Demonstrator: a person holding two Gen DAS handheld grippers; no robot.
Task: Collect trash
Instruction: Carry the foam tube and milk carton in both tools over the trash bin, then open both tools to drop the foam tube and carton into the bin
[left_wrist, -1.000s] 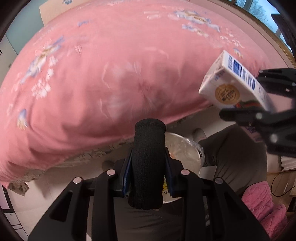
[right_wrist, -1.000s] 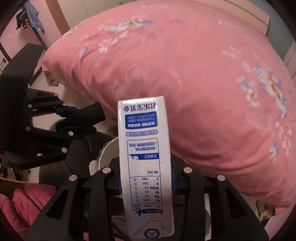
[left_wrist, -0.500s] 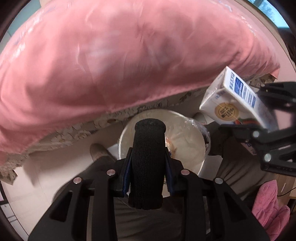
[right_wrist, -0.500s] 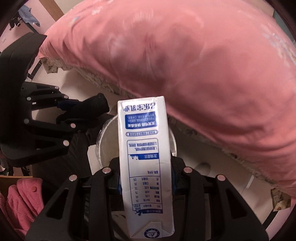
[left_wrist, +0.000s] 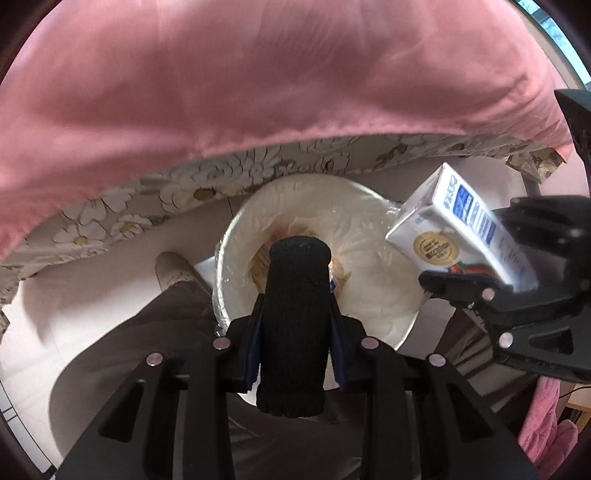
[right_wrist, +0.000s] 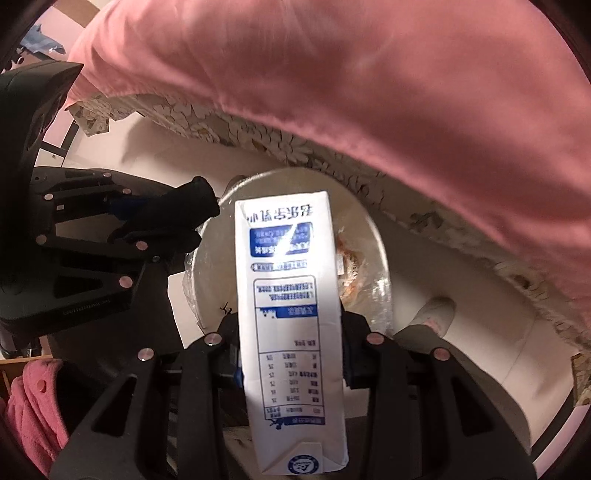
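Observation:
My left gripper (left_wrist: 295, 325) is shut on a black knitted roll (left_wrist: 297, 266), like a rolled sock, that sticks out forward between the jaws. It hangs right above a round white bin (left_wrist: 236, 229) lined with clear plastic, with some scraps at its bottom. My right gripper (right_wrist: 291, 332) is shut on a white and blue milk carton (right_wrist: 288, 295), held lengthwise over the same bin (right_wrist: 373, 229). In the left wrist view the carton (left_wrist: 454, 229) hovers over the bin's right rim. The left gripper (right_wrist: 159, 221) and roll (right_wrist: 192, 199) show at the bin's left in the right wrist view.
A pink quilt (left_wrist: 258, 92) bulges over the bed's floral sheet edge (left_wrist: 184, 184) just behind the bin. A person's grey-trousered leg (left_wrist: 147, 350) and slipper (left_wrist: 173, 266) stand beside the bin on the pale floor. Pink clothing (left_wrist: 546, 424) lies at the lower right.
Both grippers have sunk toward the floor with their loads. The bin has grown from a sliver to fill the middle, and the quilt's top has slid out of view.

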